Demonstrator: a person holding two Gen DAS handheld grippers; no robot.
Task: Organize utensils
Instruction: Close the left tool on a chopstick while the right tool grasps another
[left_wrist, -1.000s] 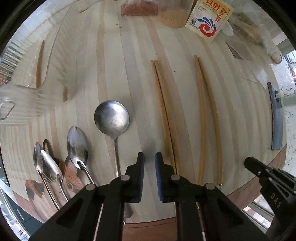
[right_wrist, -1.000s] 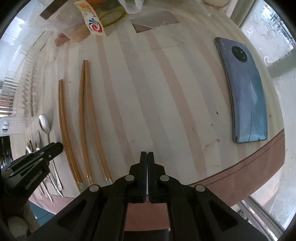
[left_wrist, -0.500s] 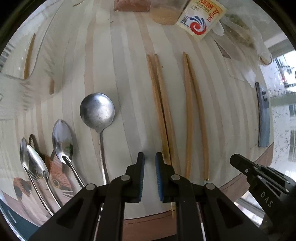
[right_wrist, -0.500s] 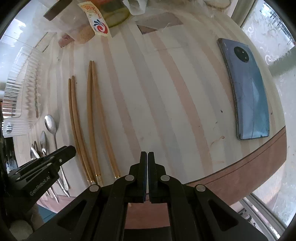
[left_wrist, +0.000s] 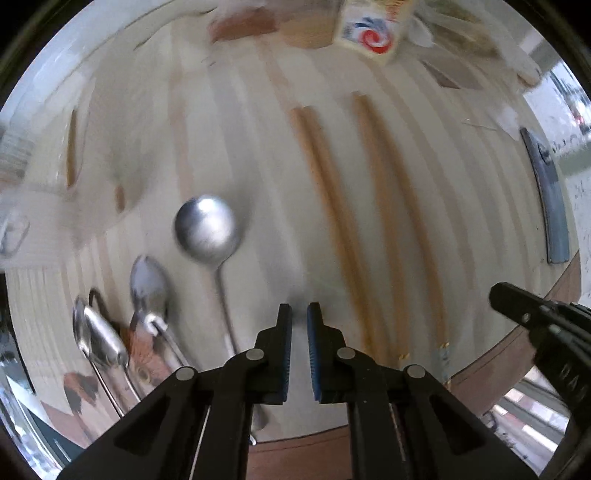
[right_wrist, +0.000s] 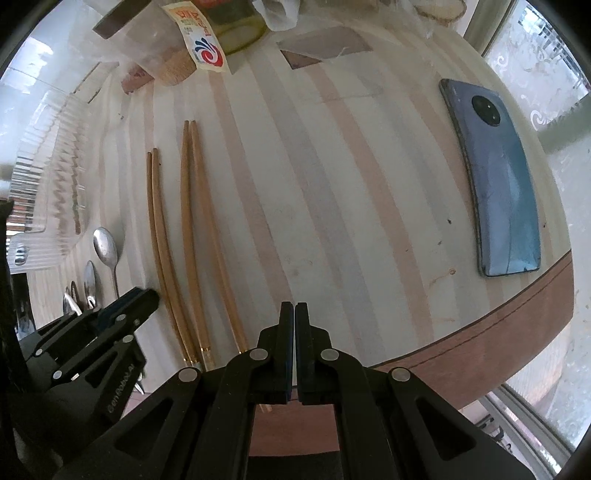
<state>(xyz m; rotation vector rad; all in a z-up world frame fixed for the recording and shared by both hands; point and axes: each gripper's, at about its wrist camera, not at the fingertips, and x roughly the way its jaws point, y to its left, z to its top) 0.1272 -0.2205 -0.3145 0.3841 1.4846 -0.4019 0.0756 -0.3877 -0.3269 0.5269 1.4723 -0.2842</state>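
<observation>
Utensils lie in rows on the striped table, handles toward the near edge — judged a sort by type. Round spoon sits at 10 o'clock from the left gripper; oval spoon and small spoons lie further toward 9, partly over a cat-print mat. Two chopstick pairs run parallel at 12–1 o'clock in the left view, set apart from the spoons.

Left gripper: fingers slightly parted, a narrow gap, nothing between them; it hangs above the table between round spoon and chopsticks. Left view is motion-blurred. Right gripper: fingers pressed together, empty, over bare table.

Containers — ribbed clear tray at 9–10 o'clock in the right view; contents cannot be told. Phone lies at 2 o'clock, well apart.
</observation>
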